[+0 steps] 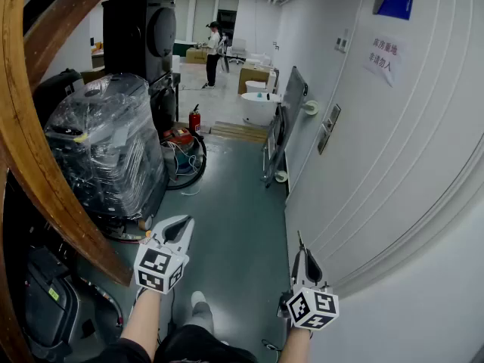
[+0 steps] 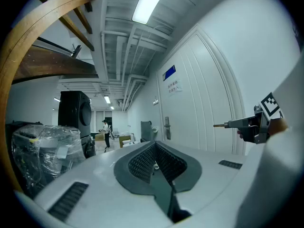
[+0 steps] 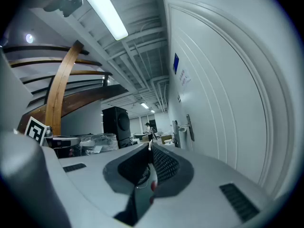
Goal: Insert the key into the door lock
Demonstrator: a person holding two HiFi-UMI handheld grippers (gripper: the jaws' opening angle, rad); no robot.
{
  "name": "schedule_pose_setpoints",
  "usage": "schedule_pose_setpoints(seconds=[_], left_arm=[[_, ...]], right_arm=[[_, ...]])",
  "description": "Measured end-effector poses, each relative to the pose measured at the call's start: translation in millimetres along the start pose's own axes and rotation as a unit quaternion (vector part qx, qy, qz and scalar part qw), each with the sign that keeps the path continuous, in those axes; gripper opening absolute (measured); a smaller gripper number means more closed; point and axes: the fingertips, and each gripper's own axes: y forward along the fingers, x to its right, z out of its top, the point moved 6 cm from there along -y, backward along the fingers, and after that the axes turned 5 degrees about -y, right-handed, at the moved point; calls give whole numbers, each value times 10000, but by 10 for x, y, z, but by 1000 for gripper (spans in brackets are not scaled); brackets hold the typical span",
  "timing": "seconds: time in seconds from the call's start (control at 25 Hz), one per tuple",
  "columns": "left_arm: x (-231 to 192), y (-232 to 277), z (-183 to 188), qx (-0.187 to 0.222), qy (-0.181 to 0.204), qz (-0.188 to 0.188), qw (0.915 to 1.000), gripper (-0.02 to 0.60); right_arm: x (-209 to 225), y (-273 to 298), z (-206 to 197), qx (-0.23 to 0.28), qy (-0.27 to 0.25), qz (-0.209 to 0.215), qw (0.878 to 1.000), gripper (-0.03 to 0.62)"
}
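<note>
- Left gripper, white with dark ribbed pads, is held level out in the corridor. Its jaw tips are drawn together and nothing sits between them.
- Right gripper, of the same make, is also level and sits close beside the white panelled door.
- Its jaws are pinched almost closed on a thin brass-coloured key, whose blade sticks out forward past the tips.
- The key points along the corridor rather than at the door face.
- A grey door lock plate with a lever handle sits on that white side, well ahead of the key tip and apart from it.
- Above and beyond the lock plate hang a white paper notice and a small blue sign.
- On the left stand a bulky machine wrapped in clear plastic, a tall black cabinet and a curved wooden beam.
- A red fire extinguisher stands on the floor further along.
- A person is at the far end of the room.
</note>
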Motion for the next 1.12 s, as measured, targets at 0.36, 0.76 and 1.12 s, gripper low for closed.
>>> schedule_pose_setpoints(seconds=[0.36,0.76,1.12], left_arm=[[-25,67,-17,-54,5,0,10000,12],[0,177,-85,-102,4,-76,9999,12],[-158,370,-159,-152,-25,-100,9998,12]], right_arm=[[-2,77,-36,-44,-49,72,10000,80],[15,181,-44,-97,-112,22,9999,80],[-17,455,-97,-207,-121,-4,9997,80]])
